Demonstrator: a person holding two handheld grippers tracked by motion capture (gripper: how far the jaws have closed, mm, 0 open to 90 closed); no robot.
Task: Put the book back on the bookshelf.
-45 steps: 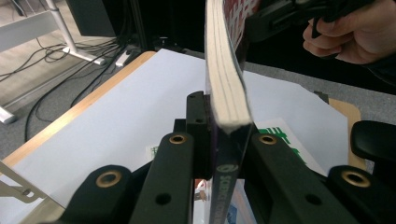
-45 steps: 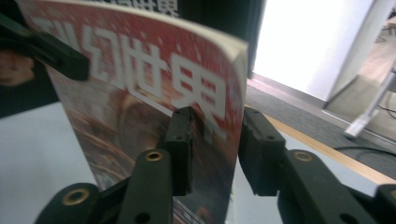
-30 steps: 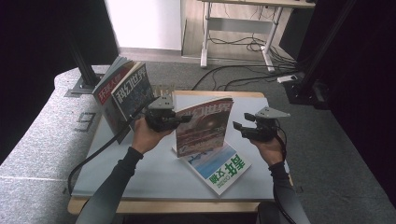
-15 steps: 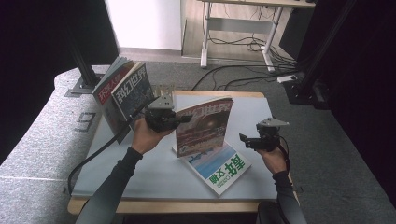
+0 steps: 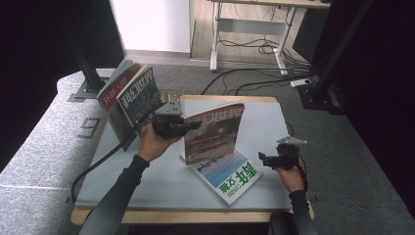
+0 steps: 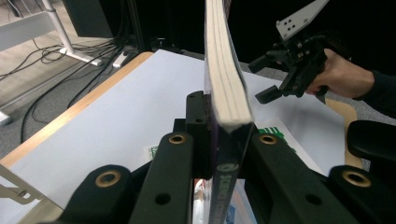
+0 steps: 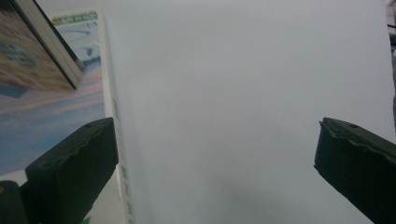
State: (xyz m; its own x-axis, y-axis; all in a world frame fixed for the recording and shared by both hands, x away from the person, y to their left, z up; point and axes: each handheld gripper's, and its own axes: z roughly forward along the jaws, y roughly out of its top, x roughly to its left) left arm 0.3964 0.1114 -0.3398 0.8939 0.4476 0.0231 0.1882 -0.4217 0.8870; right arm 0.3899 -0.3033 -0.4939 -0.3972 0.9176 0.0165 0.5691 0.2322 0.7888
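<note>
**Left jaws clamp the upright magazine, right jaws wide above the worktop**

I have the left gripper (image 5: 192, 125) closed on the upright magazine (image 5: 213, 131), biting its left edge; in the left gripper view the spine and page block (image 6: 227, 88) rise straight up between my two black jaws, pinched tight. The magazine stands on end near the middle of the worktop (image 5: 161, 181), its lower edge resting on the flat magazine (image 5: 230, 176), which lies face up toward the near right part of the worktop. My right gripper (image 5: 264, 159) sits low just off that flat magazine's right corner, touching nothing; its jaws have just been opening and now stand wide with only bare worktop surface (image 7: 243, 107) between them. Two more magazines (image 5: 131, 100) lean upright at the far left corner of the worktop.
</note>
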